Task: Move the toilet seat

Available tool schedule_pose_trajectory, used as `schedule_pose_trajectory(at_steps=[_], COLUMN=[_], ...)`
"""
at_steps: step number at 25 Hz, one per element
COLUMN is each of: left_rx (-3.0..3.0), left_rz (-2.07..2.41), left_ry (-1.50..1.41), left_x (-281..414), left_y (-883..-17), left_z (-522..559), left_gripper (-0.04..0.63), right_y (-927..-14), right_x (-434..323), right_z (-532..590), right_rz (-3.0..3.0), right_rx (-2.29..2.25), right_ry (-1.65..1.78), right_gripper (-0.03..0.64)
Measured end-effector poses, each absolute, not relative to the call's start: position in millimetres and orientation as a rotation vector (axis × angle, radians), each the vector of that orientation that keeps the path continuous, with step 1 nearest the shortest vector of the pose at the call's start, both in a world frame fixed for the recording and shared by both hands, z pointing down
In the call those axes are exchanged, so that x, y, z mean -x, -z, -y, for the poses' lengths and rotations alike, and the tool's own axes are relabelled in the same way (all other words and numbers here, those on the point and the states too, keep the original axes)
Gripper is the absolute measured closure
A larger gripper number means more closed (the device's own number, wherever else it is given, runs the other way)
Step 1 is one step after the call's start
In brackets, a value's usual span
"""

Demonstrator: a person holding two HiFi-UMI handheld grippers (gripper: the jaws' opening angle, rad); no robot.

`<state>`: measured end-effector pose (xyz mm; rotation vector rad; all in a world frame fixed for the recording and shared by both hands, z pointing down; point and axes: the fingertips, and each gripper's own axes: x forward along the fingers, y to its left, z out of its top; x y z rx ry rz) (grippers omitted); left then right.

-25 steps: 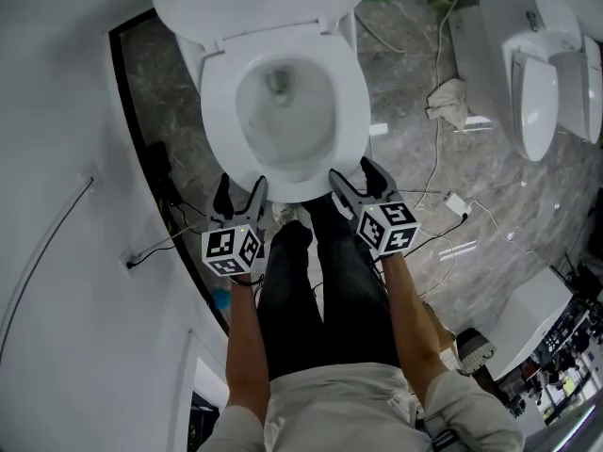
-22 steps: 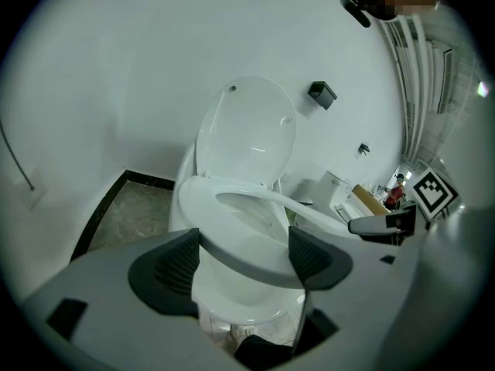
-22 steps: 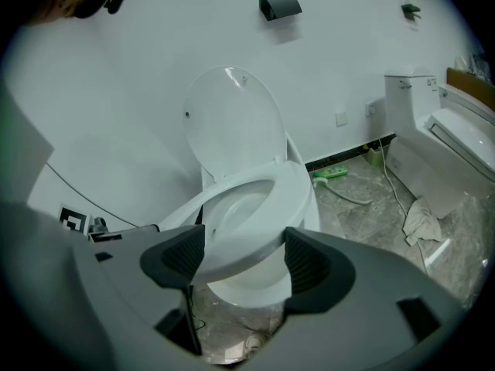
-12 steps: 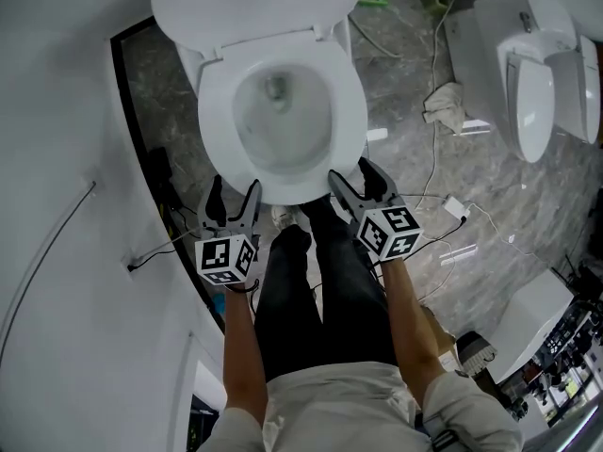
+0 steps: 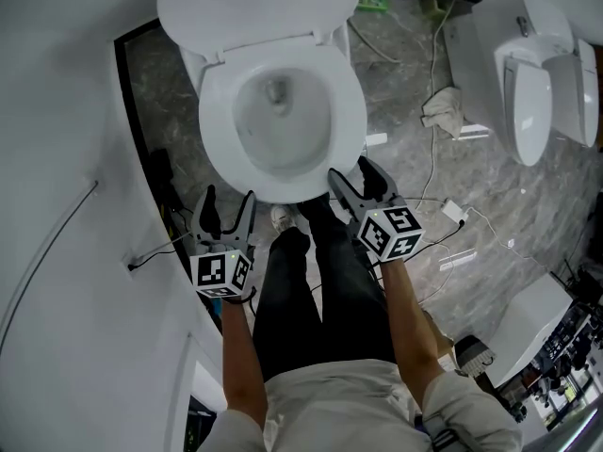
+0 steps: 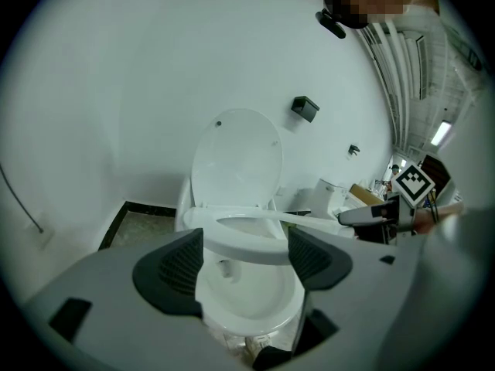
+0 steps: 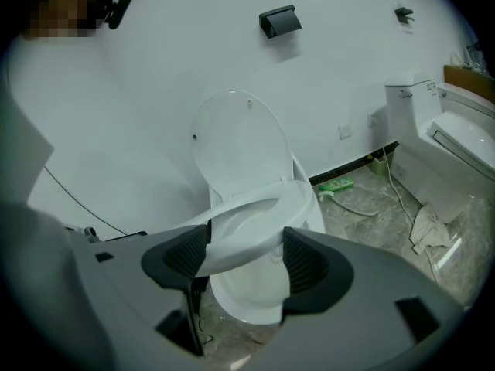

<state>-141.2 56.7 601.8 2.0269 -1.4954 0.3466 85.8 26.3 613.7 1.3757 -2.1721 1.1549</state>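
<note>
Looks steeply down in the head view onto a white toilet seat over its bowl, with the lid tipped up against the white wall behind. Shows the right tool at the seat's front right edge, one jaw over the rim and the other outside it, and the left tool just beside the bowl's front left, apart from it, above the grey marbled floor. Takes in the person's dark trouser legs between the two tools, a crumpled cloth and a second toilet off to the right. Finds, in the left gripper view, both dark ribbed pads spread wide with nothing pressed between them; beyond them, the seat raised a little off the bowl and slanting towards the right tool. Shows, in the right gripper view, the jaws set wide and closed on the seat's front edge, a pad against each side, with the seat lifted clear of the bowl and the lid upright behind.
</note>
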Motion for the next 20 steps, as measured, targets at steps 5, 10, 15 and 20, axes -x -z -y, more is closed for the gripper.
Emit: schedule_pose_trajectory(at_steps=[5,10,15,20], left_rx=[-2.071,-2.139,-2.179,-2.22], left_rz=[1.487,1.449,1.426,1.392], left_ry=[-0.378,-0.497,-0.531,-0.566], left_x=[141.7,137.0,130.6,125.9], left_y=[-590.0,-587.3,-587.7,-585.3], left_z=[-59.4,-67.6,-61.6,-58.7], left_gripper=[0.238,0.238,0.239,0.238], right_y=[-604.4,-594.7,-588.5,-579.1], right_x=[-85.5,-84.3,-85.1,-85.4], right_z=[-20.3,-14.1,-9.0,-1.4], right_rz=[2.189,2.204,2.21,2.225], right_rx=[-1.398,-1.419,-1.451,-1.482], right_ry=[-1.169,-1.182,-1.196,-1.215], right_gripper=[0.287,0.287,0.287,0.287])
